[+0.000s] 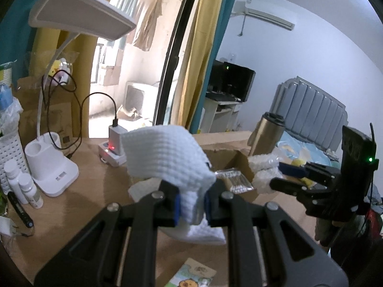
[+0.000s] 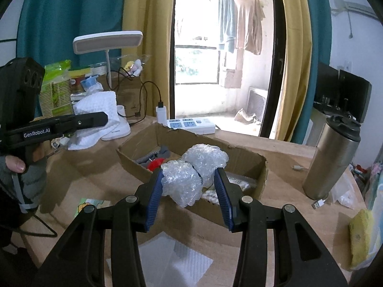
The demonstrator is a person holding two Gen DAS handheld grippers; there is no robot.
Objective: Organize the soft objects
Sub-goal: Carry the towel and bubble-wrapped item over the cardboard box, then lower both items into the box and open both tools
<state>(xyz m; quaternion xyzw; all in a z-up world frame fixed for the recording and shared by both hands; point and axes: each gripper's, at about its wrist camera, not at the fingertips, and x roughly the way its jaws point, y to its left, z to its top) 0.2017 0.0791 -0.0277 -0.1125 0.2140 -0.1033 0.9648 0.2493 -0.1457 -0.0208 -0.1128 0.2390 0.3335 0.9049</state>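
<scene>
So the left hand-held gripper (image 1: pixel 191 205) was pinched tight on a white waffle-weave cloth (image 1: pixel 165 153) — the fabric puffed up above the pads, mid-frame in the left wrist view. The right hand-held gripper (image 2: pixel 189 191) was clamped on a wad of bubble wrap (image 2: pixel 184 179), held right at the near wall of the cardboard box (image 2: pixel 239 157) in the centre of its view. A steel tumbler (image 2: pixel 332 157) stood on the tabletop (image 2: pixel 282 165) at right — a desk lamp (image 2: pixel 107 40) upper left.

1. A white waffle-textured cloth (image 1: pixel 167 157) hung bunched, pinched at its lower fold, above the surface.
2. A crumpled clear bubble wrap wad (image 2: pixel 191 174) was held over the open cardboard box (image 2: pixel 249 160).
</scene>
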